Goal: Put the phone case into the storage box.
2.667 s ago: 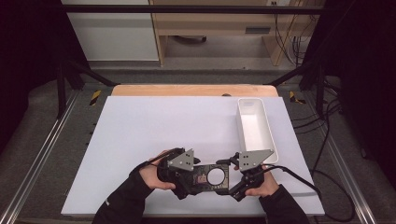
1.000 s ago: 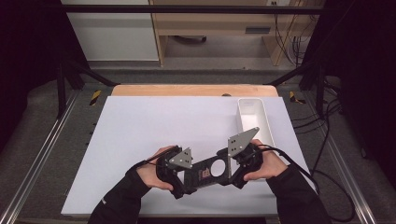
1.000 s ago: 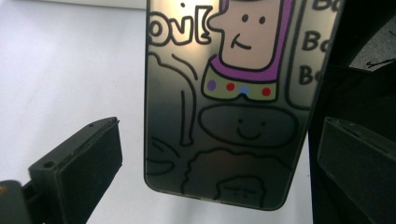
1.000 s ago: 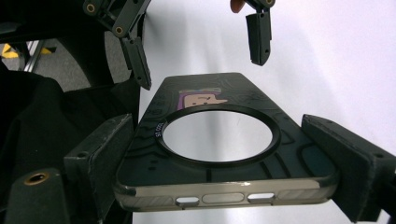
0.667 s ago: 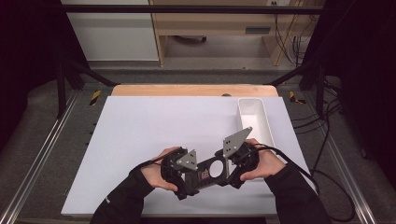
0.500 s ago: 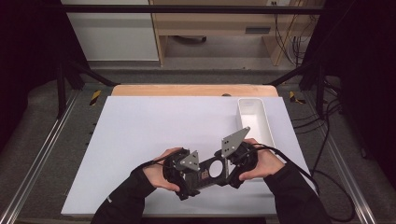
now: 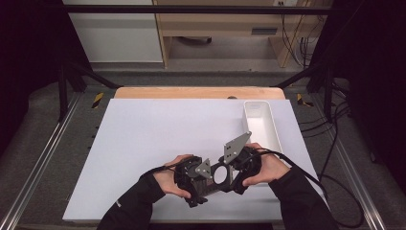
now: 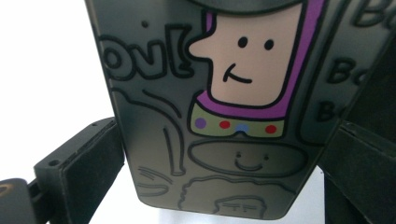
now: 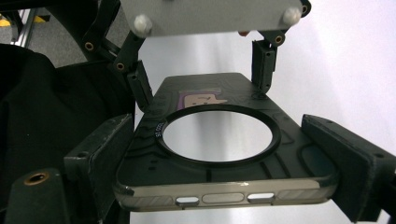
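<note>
both the left gripper (image 7: 203,184) and right gripper (image 7: 234,167) clamped the dark translucent cartoon-printed phone case (image 7: 218,176) by opposite ends above the white tabletop's (image 7: 158,134) near edge.

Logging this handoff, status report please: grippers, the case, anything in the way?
Left gripper and right gripper each clamp one end of the phone case. Case held over the white mat. White bin apart, no obstruction.

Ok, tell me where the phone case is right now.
In the high view the phone case is held between the left gripper and the right gripper, near the table's front edge, in front of the white tray.
</note>
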`<state>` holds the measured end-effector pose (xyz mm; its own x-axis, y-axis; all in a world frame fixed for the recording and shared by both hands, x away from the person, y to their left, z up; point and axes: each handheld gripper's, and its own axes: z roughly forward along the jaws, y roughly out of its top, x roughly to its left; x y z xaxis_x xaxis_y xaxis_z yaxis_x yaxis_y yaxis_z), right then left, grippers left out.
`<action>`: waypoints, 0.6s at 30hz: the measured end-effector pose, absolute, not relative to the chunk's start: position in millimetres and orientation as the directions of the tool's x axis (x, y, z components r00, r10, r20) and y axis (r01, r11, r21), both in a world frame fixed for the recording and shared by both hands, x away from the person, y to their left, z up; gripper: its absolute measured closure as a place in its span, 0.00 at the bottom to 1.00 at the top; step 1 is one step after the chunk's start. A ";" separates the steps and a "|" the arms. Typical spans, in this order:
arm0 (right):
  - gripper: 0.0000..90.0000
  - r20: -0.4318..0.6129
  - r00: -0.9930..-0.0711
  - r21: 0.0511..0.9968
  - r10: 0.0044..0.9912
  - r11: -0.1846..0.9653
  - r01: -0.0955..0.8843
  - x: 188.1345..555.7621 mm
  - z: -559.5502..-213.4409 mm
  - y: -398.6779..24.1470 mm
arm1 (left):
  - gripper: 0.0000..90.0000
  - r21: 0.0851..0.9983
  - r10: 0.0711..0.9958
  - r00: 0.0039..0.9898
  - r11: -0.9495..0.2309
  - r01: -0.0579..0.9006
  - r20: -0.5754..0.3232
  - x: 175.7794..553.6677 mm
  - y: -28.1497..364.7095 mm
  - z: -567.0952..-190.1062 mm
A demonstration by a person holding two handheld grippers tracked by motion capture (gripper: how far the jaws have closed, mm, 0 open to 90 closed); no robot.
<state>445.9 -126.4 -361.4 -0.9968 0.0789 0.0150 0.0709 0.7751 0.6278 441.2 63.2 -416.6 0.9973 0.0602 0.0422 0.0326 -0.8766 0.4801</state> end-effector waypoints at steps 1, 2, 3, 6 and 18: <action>0.14 0.015 -0.997 0.627 0.079 0.776 0.071 445.9 -361.5 -126.3 | 0.02 0.476 0.059 0.997 -0.879 0.032 0.042 441.0 62.6 -416.9; 0.14 0.015 -0.997 0.626 0.080 0.777 0.072 445.8 -361.6 -126.1 | 0.02 0.474 0.057 0.998 -0.880 0.031 0.041 441.0 62.1 -417.0; 0.14 0.016 -0.997 0.626 0.080 0.777 0.072 445.8 -361.7 -126.0 | 0.02 0.473 0.057 0.998 -0.881 0.033 0.037 440.9 61.5 -417.4; 0.14 0.017 -0.997 0.623 0.077 0.779 0.070 445.7 -362.1 -125.5 | 0.03 0.462 0.055 0.998 -0.887 0.032 0.035 441.0 59.7 -418.1; 0.14 0.009 -0.998 0.611 0.068 0.789 0.060 444.3 -360.8 -124.7 | 0.06 0.428 0.031 0.999 -0.904 0.014 0.034 441.4 53.6 -418.7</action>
<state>444.3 -124.7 -360.8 -0.9976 0.0680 0.0095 0.0596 0.7894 0.6110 441.4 53.6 -418.7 0.9990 0.0308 0.0335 0.0135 -0.9035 0.4283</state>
